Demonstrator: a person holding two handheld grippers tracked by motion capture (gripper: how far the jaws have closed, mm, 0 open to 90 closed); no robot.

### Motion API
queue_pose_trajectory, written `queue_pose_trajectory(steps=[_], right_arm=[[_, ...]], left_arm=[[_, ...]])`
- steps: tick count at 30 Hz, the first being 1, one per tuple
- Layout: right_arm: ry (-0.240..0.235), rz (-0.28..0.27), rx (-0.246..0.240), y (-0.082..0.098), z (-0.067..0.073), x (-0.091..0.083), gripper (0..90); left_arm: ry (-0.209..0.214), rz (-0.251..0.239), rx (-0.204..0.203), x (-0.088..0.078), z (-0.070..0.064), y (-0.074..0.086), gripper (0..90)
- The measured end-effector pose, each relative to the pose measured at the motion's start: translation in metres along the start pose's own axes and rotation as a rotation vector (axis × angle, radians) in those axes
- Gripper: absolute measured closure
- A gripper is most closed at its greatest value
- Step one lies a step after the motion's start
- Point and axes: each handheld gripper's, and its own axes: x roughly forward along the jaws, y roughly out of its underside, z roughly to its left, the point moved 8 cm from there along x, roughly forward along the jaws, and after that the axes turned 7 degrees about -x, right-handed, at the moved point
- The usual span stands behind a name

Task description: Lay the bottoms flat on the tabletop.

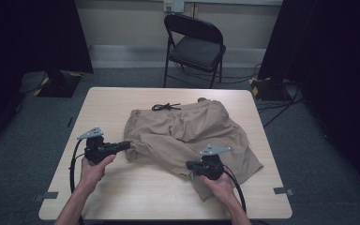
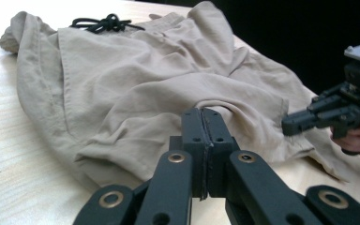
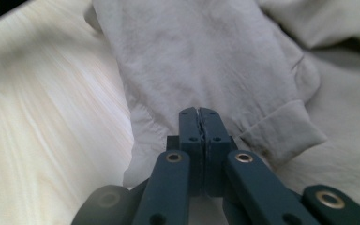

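Tan shorts (image 1: 192, 126) lie crumpled on the light wooden table (image 1: 122, 187), with a black drawstring (image 1: 165, 107) at their far edge. My left gripper (image 1: 127, 144) is at the shorts' left leg hem. In the left gripper view its jaws (image 2: 201, 112) are pressed together, and folds of the shorts (image 2: 122, 84) gather at the tips. My right gripper (image 1: 189, 165) rests on the near right leg. In the right gripper view its jaws (image 3: 199, 111) are shut with a thin line of the shorts' cloth (image 3: 206, 56) pinched between them, beside a cuffed hem.
A black folding chair (image 1: 194, 47) stands beyond the table's far edge. Bare tabletop (image 2: 9, 154) lies left of the shorts and along the near edge. The right gripper (image 2: 286, 127) shows at the right in the left gripper view. Cables trail from both grippers.
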Motion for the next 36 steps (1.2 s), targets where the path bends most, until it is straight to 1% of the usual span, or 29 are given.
queue_pose_trajectory(steps=[2,3,5,8,10,13,14,18,19,20,22,23,24,25,27,28,29,30,31,32,33,34,35,36], right_arm=[[0.003,-0.014,-0.011,-0.006,0.001,-0.006,89.2],[0.002,-0.018,-0.011,-0.008,0.001,-0.007,89.2],[0.005,-0.020,-0.020,-0.012,0.001,-0.010,89.1],[0.006,-0.026,-0.026,-0.015,0.001,-0.011,89.1],[-0.003,-0.034,-0.022,-0.017,0.003,-0.012,89.0],[-0.004,-0.033,-0.027,-0.018,0.005,-0.013,88.8],[-0.023,-0.048,-0.026,-0.020,0.007,-0.015,88.3],[-0.028,-0.057,-0.023,-0.023,0.008,-0.017,89.3],[-0.033,-0.058,-0.022,-0.024,0.009,-0.018,89.4],[-0.033,-0.054,-0.032,-0.024,0.012,-0.020,89.7],[-0.046,-0.061,-0.032,-0.025,0.016,-0.022,89.8],[-0.046,-0.061,-0.032,-0.025,0.016,-0.022,89.8],[-0.050,-0.067,-0.039,-0.027,0.020,-0.025,89.8],[-0.050,-0.067,-0.039,-0.027,0.020,-0.025,89.8],[-0.062,-0.077,-0.044,-0.028,0.027,-0.029,89.9],[-0.058,-0.080,-0.055,-0.028,0.033,-0.033,89.8],[-0.058,-0.080,-0.055,-0.028,0.033,-0.033,89.8],[-0.065,-0.097,-0.054,-0.029,0.040,-0.039,89.9],[-0.068,-0.100,-0.057,-0.028,0.043,-0.042,89.9],[-0.068,-0.100,-0.057,-0.028,0.043,-0.042,89.9],[-0.067,-0.103,-0.064,-0.028,0.046,-0.046,89.9],[-0.070,-0.110,-0.066,-0.028,0.050,-0.049,89.9],[-0.077,-0.110,-0.080,-0.027,0.058,-0.057,89.9],[-0.075,-0.108,-0.091,-0.026,0.063,-0.062,89.9]], left_arm=[[0.005,-0.008,0.021,-0.009,-0.007,-0.001,89.4],[0.005,-0.008,0.021,-0.009,-0.007,-0.001,89.4],[0.009,-0.011,0.031,-0.014,-0.011,-0.002,89.4],[0.011,-0.009,0.031,-0.016,-0.013,-0.001,89.5],[0.018,-0.006,0.041,-0.018,-0.017,0.001,89.4],[0.018,-0.008,0.043,-0.019,-0.018,0.001,89.4],[0.018,-0.008,0.044,-0.019,-0.019,0.001,89.5],[0.022,-0.010,0.044,-0.021,-0.020,0.003,89.4],[0.022,-0.007,0.047,-0.022,-0.021,0.004,89.4],[0.022,-0.008,0.050,-0.024,-0.021,0.004,89.4],[0.021,-0.006,0.054,-0.028,-0.023,0.007,89.4],[0.021,-0.006,0.054,-0.028,-0.023,0.007,89.4],[0.020,-0.008,0.056,-0.031,-0.024,0.007,89.4],[0.025,-0.008,0.059,-0.033,-0.026,0.008,89.4],[0.027,-0.003,0.072,-0.038,-0.031,0.008,89.4],[0.043,-0.008,0.081,-0.046,-0.038,0.010,89.4],[0.043,-0.008,0.081,-0.046,-0.038,0.010,89.4],[0.048,-0.012,0.092,-0.055,-0.045,0.013,89.4],[0.048,-0.012,0.092,-0.055,-0.045,0.013,89.4],[0.052,-0.013,0.100,-0.060,-0.048,0.015,89.4],[0.055,-0.013,0.103,-0.064,-0.052,0.017,89.4],[0.057,-0.013,0.111,-0.069,-0.056,0.019,89.4],[0.070,-0.010,0.125,-0.078,-0.066,0.025,89.3],[0.075,-0.007,0.135,-0.083,-0.071,0.028,89.3]])
